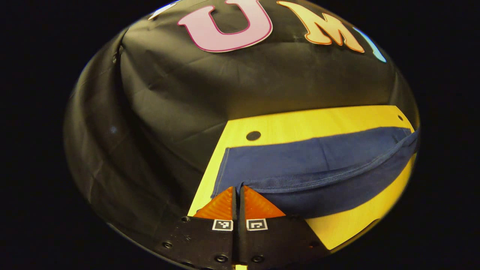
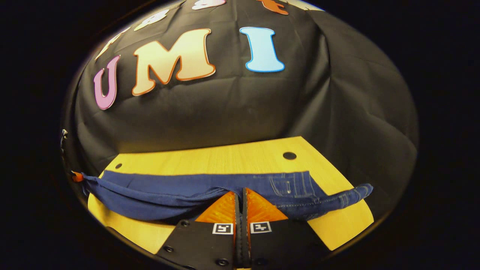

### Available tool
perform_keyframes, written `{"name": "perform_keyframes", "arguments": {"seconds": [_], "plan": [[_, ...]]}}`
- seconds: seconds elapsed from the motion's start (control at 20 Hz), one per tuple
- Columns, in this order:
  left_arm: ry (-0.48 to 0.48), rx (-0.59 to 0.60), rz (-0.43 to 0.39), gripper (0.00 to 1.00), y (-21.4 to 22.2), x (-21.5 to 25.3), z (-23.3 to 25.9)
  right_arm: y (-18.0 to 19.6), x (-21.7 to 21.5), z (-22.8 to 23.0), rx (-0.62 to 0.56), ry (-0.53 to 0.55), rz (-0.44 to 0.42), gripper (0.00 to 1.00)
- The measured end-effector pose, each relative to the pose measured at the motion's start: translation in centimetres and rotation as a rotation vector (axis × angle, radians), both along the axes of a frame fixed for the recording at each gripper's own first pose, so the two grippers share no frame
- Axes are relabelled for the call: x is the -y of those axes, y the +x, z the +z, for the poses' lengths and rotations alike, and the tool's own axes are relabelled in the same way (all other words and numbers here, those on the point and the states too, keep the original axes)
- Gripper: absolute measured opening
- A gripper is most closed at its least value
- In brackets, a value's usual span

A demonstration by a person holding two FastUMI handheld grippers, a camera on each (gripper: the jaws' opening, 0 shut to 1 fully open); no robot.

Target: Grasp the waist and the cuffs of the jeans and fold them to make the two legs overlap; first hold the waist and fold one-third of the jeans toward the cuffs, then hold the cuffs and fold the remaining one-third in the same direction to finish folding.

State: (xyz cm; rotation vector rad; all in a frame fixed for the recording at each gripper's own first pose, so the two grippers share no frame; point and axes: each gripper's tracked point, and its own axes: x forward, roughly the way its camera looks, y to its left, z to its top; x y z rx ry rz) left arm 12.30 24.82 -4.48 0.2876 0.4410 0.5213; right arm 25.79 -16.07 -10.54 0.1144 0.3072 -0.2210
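Both tongs, the left tongs (image 1: 237,192) and the right tongs (image 2: 240,195), are clamped on the near edge of the dark blue denim jeans (image 2: 195,191), which lie across the yellow wooden table (image 2: 225,159) just ahead, one leg apparently being carried over the other, and both third-folds remain.

Dim warm light, sharp centre, fisheye bending at edges
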Motion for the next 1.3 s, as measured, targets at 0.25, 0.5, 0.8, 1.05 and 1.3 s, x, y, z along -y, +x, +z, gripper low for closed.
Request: {"name": "perform_keyframes", "arguments": {"seconds": [0.25,0.5,0.8,1.05,1.3], "plan": [[0.024,0.122,0.046,0.00,5.7,-1.1,0.3,7.2,0.6,-1.9,0.101,0.103,-0.068,0.02],[-0.001,0.113,0.058,0.00,12.6,-1.9,-5.0,12.4,1.6,-8.1,0.092,0.136,-0.111,0.02],[0.001,0.154,0.087,0.00,14.4,-3.0,-6.7,13.7,2.5,-11.0,0.069,0.214,-0.128,0.03],[-0.026,0.102,0.033,0.52,14.1,-1.0,-6.7,12.6,2.7,-9.9,0.023,0.410,-0.128,0.50],[-0.055,0.155,-0.015,0.96,11.8,3.0,-3.6,9.2,6.0,-6.6,0.028,0.376,-0.145,0.96]]}}
